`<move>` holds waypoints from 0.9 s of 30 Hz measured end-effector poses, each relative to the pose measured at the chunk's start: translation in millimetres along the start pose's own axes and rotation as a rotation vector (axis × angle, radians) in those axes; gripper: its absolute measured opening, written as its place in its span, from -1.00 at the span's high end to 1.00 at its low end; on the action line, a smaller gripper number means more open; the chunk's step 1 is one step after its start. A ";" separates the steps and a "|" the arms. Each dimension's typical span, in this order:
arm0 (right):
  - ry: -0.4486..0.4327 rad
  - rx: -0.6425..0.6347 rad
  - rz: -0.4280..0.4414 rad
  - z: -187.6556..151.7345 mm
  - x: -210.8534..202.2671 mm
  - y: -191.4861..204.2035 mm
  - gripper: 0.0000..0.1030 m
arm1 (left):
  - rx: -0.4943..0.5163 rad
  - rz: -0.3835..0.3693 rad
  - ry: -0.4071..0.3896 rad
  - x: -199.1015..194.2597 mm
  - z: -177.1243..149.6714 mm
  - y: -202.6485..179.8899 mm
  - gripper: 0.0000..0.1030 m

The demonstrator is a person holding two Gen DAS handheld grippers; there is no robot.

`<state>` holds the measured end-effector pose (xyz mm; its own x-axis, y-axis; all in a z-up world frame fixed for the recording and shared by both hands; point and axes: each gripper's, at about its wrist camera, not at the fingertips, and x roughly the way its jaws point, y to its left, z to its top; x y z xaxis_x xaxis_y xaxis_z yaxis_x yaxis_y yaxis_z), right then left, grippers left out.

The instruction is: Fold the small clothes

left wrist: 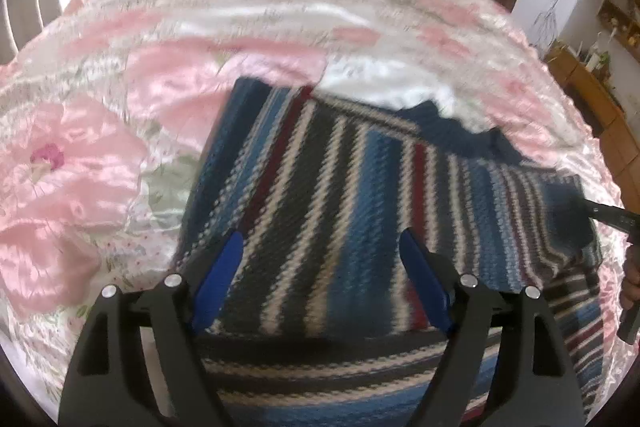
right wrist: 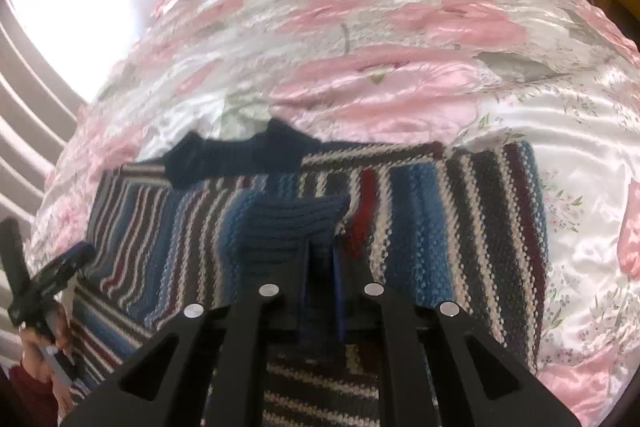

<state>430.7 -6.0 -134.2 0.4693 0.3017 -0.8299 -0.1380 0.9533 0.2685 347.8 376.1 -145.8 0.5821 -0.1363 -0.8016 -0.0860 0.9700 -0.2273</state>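
1. Pink floral bedspread (right wrist: 400, 67), covering bed.
2. Striped knit sweater (left wrist: 320, 187) spread flat on bedspread, directly under both grippers.
3. Left gripper (left wrist: 320, 251) hovering over sweater, jaws wide apart, empty.
4. Right gripper (right wrist: 322, 251) clamped on navy sleeve cuff (right wrist: 288, 223).

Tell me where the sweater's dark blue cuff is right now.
In the right wrist view, the dark blue cuff sits centre frame, pinched in the right gripper and lying over the striped sweater on the floral bedspread.

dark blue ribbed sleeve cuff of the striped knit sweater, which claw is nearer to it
Right. The right claw is shut on the dark blue ribbed sleeve cuff; the left claw hovers open over the sweater's striped body, away from it.
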 end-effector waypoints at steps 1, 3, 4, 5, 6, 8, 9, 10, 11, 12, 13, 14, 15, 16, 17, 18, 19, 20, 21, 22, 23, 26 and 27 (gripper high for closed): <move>-0.006 0.006 -0.020 1.6 2.7 -0.8 0.80 | 0.011 0.003 -0.006 0.1 -1.3 -3.9 -0.58; 0.019 0.012 -0.089 1.0 11.2 -5.7 0.69 | 0.029 0.025 0.021 12.2 -5.5 -9.2 -0.58; 0.041 0.028 -0.086 -0.7 17.4 -10.8 0.69 | 0.024 0.034 0.061 24.8 -8.9 -7.4 -0.58; 0.053 0.045 -0.074 -3.1 20.6 -15.2 0.70 | 0.017 0.033 0.072 31.1 -10.8 -4.8 -0.57; 0.053 0.057 -0.060 -5.5 20.2 -19.3 0.70 | 0.021 0.033 0.065 34.9 -13.0 -3.1 -0.58; 0.040 0.061 -0.034 -12.3 13.1 -24.8 0.70 | 0.033 0.042 0.059 34.9 -13.1 -5.3 -0.58; 0.036 0.056 -0.029 -14.9 9.0 -25.5 0.70 | 0.035 0.042 0.057 33.1 -12.2 -6.2 -0.58; 0.033 0.044 -0.024 -18.0 4.3 -25.1 0.69 | 0.029 0.037 0.052 30.3 -11.8 -6.1 -0.58; 0.034 0.022 -0.017 -21.8 -1.3 -22.6 0.69 | 0.007 0.021 0.046 25.4 -11.6 -4.7 -0.58; 0.035 0.004 -0.010 -25.1 -5.8 -19.4 0.69 | -0.021 0.001 0.047 21.0 -11.4 -2.8 -0.58; 0.033 -0.006 0.000 -27.0 -9.7 -16.5 0.68 | -0.043 -0.013 0.046 17.3 -11.1 -0.9 -0.58; 0.032 -0.012 0.013 -29.7 -13.0 -13.6 0.66 | -0.063 -0.024 0.043 13.6 -12.0 0.7 -0.58; 0.036 -0.015 0.028 -31.9 -14.6 -10.6 0.66 | -0.077 -0.039 0.042 10.5 -13.3 2.0 -0.58; 0.047 -0.025 0.047 -34.2 -14.2 -5.8 0.65 | -0.088 -0.048 0.047 9.2 -14.1 1.4 -0.58; 0.060 -0.037 0.049 -35.7 -12.2 -1.2 0.65 | -0.089 -0.046 0.053 8.2 -15.4 -1.2 -0.58; 0.070 -0.061 0.041 -38.3 -9.1 3.7 0.65 | -0.080 -0.042 0.056 7.4 -16.4 -3.6 -0.59; 0.076 -0.074 0.032 -39.7 -6.8 5.9 0.65 | -0.063 -0.035 0.061 7.5 -17.6 -6.9 -0.60; 0.092 -0.085 0.013 -41.9 -0.9 7.3 0.65 | -0.036 -0.019 0.068 8.6 -19.8 -10.7 -0.60; 0.115 -0.083 -0.006 -44.9 7.0 5.9 0.65 | -0.004 0.001 0.074 11.3 -22.2 -14.4 -0.60; 0.123 -0.068 -0.004 -46.7 12.9 3.1 0.66 | 0.016 0.012 0.079 13.8 -24.8 -15.8 -0.60; 0.123 -0.056 -0.002 -47.6 15.7 0.6 0.69 | 0.035 0.024 0.089 17.9 -27.3 -16.9 -0.60; 0.119 -0.021 0.002 -50.0 24.8 -7.8 0.69 | 0.070 0.046 0.096 26.8 -31.1 -18.2 -0.62; 0.122 -0.002 0.007 -49.7 26.0 -10.1 0.69 | 0.071 0.052 0.099 27.9 -30.1 -18.8 -0.62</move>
<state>401.0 -7.1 -182.8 0.3584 0.3074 -0.8815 -0.1425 0.9512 0.2737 341.4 348.0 -180.6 0.4952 -0.1011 -0.8629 -0.0549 0.9876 -0.1472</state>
